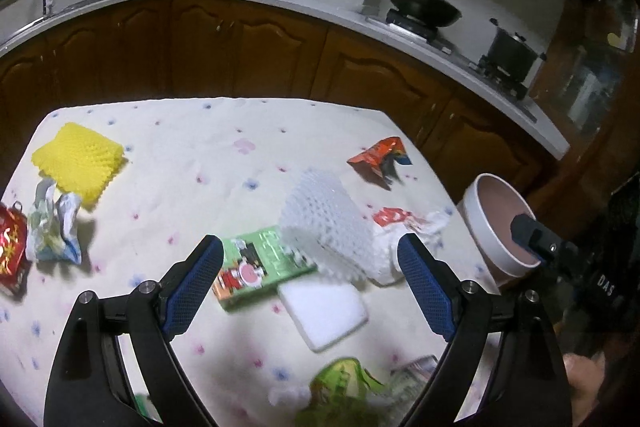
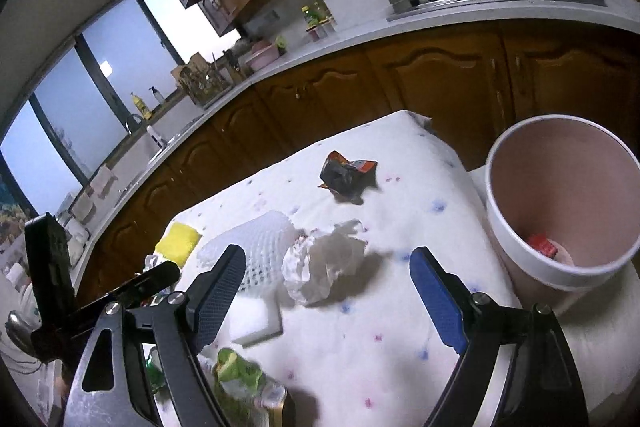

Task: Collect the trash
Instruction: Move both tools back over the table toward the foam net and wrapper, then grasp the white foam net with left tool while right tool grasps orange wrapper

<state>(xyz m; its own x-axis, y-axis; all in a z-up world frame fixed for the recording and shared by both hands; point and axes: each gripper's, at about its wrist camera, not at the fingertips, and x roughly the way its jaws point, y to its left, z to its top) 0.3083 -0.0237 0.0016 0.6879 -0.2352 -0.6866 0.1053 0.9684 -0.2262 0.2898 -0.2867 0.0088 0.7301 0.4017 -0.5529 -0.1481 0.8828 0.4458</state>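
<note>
Trash lies scattered on a white flowered tablecloth point(image 1: 180, 155). My left gripper point(image 1: 310, 259) is open and empty above a green carton point(image 1: 262, 267), a white foam net point(image 1: 324, 223) and a white sponge point(image 1: 324, 311). My right gripper point(image 2: 328, 267) is open and empty, with a crumpled white tissue point(image 2: 320, 263) between its fingers. A white bin point(image 2: 560, 203) with a pink inside stands at the table's right edge, with a red scrap point(image 2: 542, 245) at its bottom. An orange wrapper point(image 1: 380, 157) lies at the far right.
A yellow foam net point(image 1: 78, 159), a crumpled pale wrapper point(image 1: 54, 231) and a red packet point(image 1: 10, 251) lie at the left. A green wrapper point(image 1: 344, 387) lies near the front. Wooden cabinets point(image 1: 240, 47) and a stove with a wok point(image 1: 420, 3) stand behind the table.
</note>
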